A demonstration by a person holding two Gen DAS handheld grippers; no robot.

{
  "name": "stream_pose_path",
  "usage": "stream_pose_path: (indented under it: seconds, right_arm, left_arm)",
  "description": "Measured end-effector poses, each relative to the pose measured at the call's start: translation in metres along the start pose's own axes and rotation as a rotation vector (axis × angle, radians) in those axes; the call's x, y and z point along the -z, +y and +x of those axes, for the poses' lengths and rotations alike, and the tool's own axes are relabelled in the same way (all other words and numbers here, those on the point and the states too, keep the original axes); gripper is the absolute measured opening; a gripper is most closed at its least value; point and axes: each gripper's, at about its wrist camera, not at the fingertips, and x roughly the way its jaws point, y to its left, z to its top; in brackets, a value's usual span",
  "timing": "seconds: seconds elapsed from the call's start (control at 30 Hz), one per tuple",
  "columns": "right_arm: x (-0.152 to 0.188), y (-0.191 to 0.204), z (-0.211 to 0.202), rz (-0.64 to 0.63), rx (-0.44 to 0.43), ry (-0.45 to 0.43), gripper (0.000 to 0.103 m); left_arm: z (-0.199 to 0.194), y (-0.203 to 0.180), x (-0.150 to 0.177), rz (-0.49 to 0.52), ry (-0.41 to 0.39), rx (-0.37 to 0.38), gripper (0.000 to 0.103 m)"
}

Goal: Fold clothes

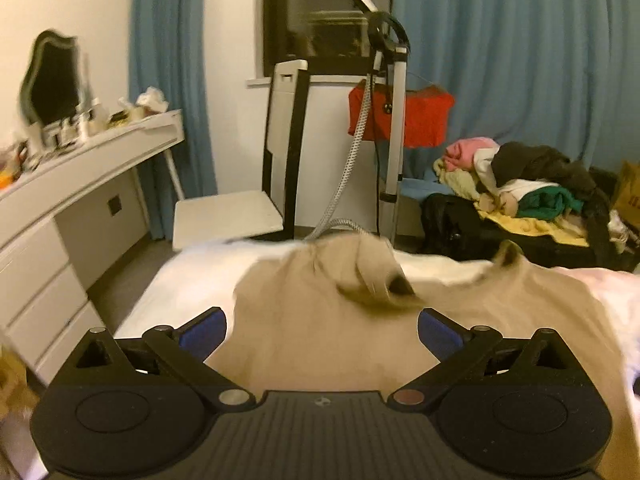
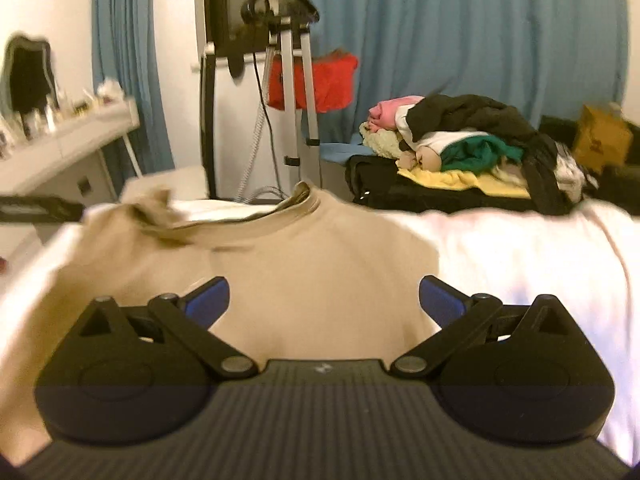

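No writing is legible; the beige shirt lies spread on the white bed, collar at the far end, beneath the wide-open, empty left gripper and right gripper.

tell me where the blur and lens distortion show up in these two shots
Left wrist view: the raised fold of the beige shirt is motion-smeared and the dresser bends with the fisheye, while the left gripper is sharp. Right wrist view: the shirt's left edge and the dresser clutter are smeared, the clothes pile fairly clear, the right gripper sharp.
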Motion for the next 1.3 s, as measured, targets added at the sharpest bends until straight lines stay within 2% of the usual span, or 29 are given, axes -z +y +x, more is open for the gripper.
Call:
stream_pose_path:
  seconds: [0.13, 0.27, 0.33, 0.43, 0.57, 0.6, 0.67, 0.7, 0.77, 0.83, 0.9, 1.03, 1.17, 1.23, 1.3]
  right_arm:
    - [0.038, 0.008, -0.086, 0.054, -0.057, -0.049, 0.103]
    - [0.064, 0.006, -0.137, 0.096, -0.095, -0.090, 0.103]
    - [0.070, 0.001, -0.148, 0.128, -0.115, -0.099, 0.103]
    - [0.075, -0.005, -0.153, 0.173, -0.121, -0.102, 0.103]
    - [0.083, -0.007, -0.147, 0.188, -0.085, -0.121, 0.103]
    - [0.085, -0.006, -0.143, 0.181, -0.076, -0.123, 0.099]
    - [0.088, -0.004, -0.133, 0.167, -0.060, -0.126, 0.086]
    - [0.089, -0.003, -0.126, 0.162, -0.057, -0.120, 0.075]
    - [0.092, -0.002, -0.108, 0.169, -0.066, -0.107, 0.073]
    - [0.096, -0.003, -0.089, 0.192, -0.090, -0.072, 0.064]
    - [0.102, -0.002, -0.071, 0.197, -0.099, -0.042, 0.063]
    - [0.115, -0.002, -0.032, 0.202, -0.085, 0.013, 0.061]
    - [0.120, -0.007, 0.000, 0.238, -0.078, 0.047, 0.061]
    - [0.121, -0.007, 0.006, 0.234, -0.066, 0.041, 0.061]
    - [0.122, -0.008, 0.009, 0.230, -0.058, 0.032, 0.061]
  left_arm:
    - [-0.073, 0.000, 0.054, -0.032, -0.020, 0.038, 0.103]
    - [-0.127, 0.010, 0.105, -0.081, -0.006, 0.106, 0.103]
    - [-0.137, 0.022, 0.120, -0.113, 0.007, 0.111, 0.102]
    - [-0.131, 0.035, 0.126, -0.138, 0.021, 0.076, 0.096]
    - [-0.093, 0.041, 0.113, -0.152, 0.042, 0.018, 0.093]
    - [-0.078, 0.038, 0.105, -0.138, 0.037, 0.006, 0.092]
    - [-0.049, 0.030, 0.089, -0.108, 0.024, -0.006, 0.091]
    - [-0.031, 0.023, 0.080, -0.090, 0.015, -0.011, 0.090]
    - [0.005, 0.010, 0.064, -0.059, -0.006, -0.021, 0.087]
    - [0.043, -0.004, 0.048, -0.031, -0.026, -0.026, 0.081]
    - [0.081, -0.015, 0.032, -0.014, -0.033, -0.021, 0.070]
    - [0.151, -0.033, 0.001, -0.003, -0.014, -0.052, 0.057]
    - [0.200, -0.043, -0.027, -0.052, 0.033, -0.112, 0.056]
    - [0.211, -0.047, -0.034, -0.053, 0.049, -0.131, 0.057]
    - [0.210, -0.049, -0.036, -0.053, 0.051, -0.114, 0.063]
